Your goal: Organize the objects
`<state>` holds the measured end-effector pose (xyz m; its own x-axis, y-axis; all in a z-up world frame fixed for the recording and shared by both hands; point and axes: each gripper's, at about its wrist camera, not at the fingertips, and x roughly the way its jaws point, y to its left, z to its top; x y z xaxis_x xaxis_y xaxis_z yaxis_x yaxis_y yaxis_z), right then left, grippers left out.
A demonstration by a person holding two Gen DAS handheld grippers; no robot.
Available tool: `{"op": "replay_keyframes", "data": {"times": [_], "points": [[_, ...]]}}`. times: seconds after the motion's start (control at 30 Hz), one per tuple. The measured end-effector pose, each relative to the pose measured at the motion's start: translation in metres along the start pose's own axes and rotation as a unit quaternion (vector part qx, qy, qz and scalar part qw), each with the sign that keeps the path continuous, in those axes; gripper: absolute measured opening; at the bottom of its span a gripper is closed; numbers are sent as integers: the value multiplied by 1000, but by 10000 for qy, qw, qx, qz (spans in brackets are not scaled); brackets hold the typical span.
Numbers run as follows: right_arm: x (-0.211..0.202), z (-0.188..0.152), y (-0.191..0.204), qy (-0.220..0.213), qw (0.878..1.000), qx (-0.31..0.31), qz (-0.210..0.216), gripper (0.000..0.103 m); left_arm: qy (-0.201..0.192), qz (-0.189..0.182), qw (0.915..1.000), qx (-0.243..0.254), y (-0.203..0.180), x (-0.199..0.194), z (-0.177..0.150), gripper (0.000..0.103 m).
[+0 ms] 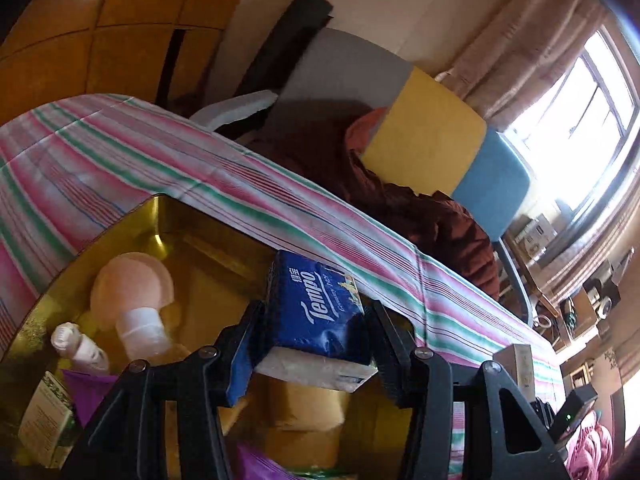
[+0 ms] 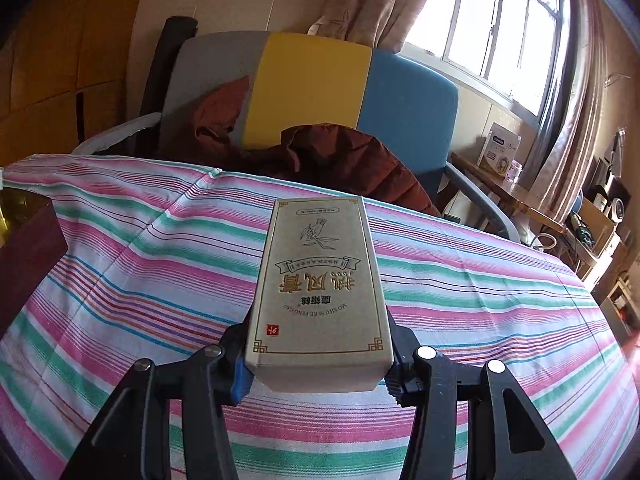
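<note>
My left tongs are clamped on the blue tissue pack, jaws about half spread, held above the gold tin. The grip sits on the pack's near end only. Risk: the soft pack could sag or pivot out and land crooked on the items beneath. Its long axis runs forward, away from the jaws.

My right tongs pinch the near end of the beige box, over the striped cloth. Its long axis points straight ahead; the overhanging far end may tip it.
</note>
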<state>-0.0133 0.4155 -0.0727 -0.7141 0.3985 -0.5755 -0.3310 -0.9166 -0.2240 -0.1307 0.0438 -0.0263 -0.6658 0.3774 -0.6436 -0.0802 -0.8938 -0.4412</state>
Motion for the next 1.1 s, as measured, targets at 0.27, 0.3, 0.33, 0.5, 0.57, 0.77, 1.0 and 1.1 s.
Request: {"op": "replay_keyframes", "data": {"times": [0.27,0.3,0.33,0.5,0.57,0.77,1.0,1.1], "points": [[0,0,11,4,9996,-272,-26,52,349,408,9964,-655,48,19,8,58],[0,0,12,7,9996,-297,-24,52,348,381,9961,-718,51,18,6,58],[0,0,12,10,9995,-318,-22,52,329,326,9959,-782,52,16,4,60],[0,0,15,8,9994,-358,-25,52,95,154,9977,-653,45,-8,-14,60],[-1,0,15,-18,9993,-364,-20,52,10,129,9991,-407,38,-18,-22,60],[-11,0,29,-84,9975,-695,124,52,93,134,9998,96,27,-40,-50,61],[-36,6,62,-212,9922,-1039,651,52,151,284,9990,316,25,-56,-67,61],[-54,14,77,-288,9910,-984,861,52,111,353,9986,385,26,-63,-73,61]]}}
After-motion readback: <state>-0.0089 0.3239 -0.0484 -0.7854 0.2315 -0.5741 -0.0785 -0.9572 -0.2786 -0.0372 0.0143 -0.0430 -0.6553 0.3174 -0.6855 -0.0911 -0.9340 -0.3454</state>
